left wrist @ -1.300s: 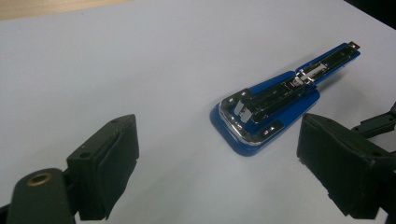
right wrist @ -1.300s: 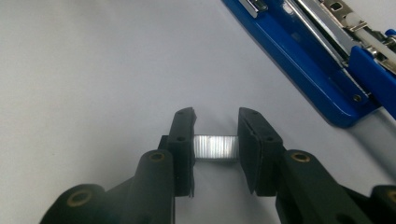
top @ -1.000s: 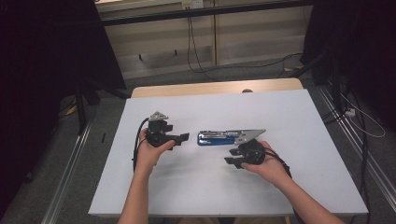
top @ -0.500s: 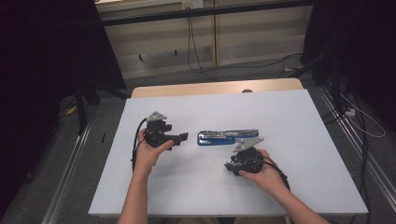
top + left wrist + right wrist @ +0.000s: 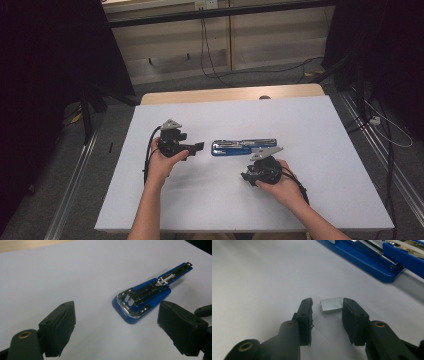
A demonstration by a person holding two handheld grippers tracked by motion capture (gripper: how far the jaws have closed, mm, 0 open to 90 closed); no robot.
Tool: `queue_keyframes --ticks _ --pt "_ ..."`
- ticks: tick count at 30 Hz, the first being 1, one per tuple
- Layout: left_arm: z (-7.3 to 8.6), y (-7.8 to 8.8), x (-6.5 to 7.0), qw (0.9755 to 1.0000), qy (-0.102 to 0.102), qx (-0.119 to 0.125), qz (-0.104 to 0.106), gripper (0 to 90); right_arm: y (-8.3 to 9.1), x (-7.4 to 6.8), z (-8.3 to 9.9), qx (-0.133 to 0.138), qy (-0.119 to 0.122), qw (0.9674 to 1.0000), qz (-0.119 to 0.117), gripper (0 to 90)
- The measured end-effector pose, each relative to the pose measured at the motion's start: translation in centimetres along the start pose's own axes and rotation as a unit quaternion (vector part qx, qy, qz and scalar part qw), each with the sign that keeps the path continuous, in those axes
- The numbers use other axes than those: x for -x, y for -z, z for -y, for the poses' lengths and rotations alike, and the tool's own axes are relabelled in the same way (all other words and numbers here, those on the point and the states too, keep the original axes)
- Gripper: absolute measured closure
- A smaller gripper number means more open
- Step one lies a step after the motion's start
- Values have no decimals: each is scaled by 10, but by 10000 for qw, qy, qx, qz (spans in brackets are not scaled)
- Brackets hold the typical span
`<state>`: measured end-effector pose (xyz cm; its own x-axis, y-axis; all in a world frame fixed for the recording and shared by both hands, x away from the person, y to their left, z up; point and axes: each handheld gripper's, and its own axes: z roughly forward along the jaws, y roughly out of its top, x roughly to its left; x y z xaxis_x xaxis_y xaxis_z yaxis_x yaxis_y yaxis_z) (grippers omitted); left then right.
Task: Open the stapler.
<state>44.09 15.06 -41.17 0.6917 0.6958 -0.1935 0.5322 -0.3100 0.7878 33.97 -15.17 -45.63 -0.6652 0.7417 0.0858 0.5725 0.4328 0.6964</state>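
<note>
A small silver strip of staples [image 5: 332, 305] is lying flat on the white bench [image 5: 320, 130], just in front of the opened blue stapler [image 5: 243, 147], and it is sitting between the jaws of the right hand-held gripper [image 5: 327, 305], which have just been closing around it; one pad is touching or nearly touching its side while a gap is showing on the other side. The stapler is lying folded open at mid-bench, its metal magazine facing up. The left hand-held gripper [image 5: 116, 320] is pointing at the stapler's broad end with its jaws standing wide apart and holding nothing.
</note>
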Motion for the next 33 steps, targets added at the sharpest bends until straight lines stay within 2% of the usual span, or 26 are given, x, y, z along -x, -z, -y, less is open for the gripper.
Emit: queue_keyframes --ticks 2,5,7,8,13,17,19,23,33 --pt "0 0 0 10000 -1 -6 4 154 1 0 1 -25 104 9999 19 633" --pt "0 1 0 10000 -11 5 -5 154 6 2 1 -38 78 10000 -35 801" --pt "0 1 -1 10000 -23 -2 -3 154 7 4 1 -80 141 9998 127 883" --pt "0 1 -1 10000 12 18 -9 154 7 6 2 -36 120 9998 126 900" --pt "0 1 -1 10000 23 19 -14 154 1 13 0 -36 32 9998 196 900" --pt "0 1 -1 10000 10 10 -25 154 -1 13 -2 15 81 9995 308 900" --pt "0 0 -1 10000 9 -1 -26 154 -3 15 -2 49 28 9996 277 900" --pt "0 1 -1 10000 22 19 -14 154 -6 14 -4 85 101 9996 270 900" --pt "0 -1 -1 10000 11 -16 -17 154 -16 12 -11 197 104 9997 108 900"
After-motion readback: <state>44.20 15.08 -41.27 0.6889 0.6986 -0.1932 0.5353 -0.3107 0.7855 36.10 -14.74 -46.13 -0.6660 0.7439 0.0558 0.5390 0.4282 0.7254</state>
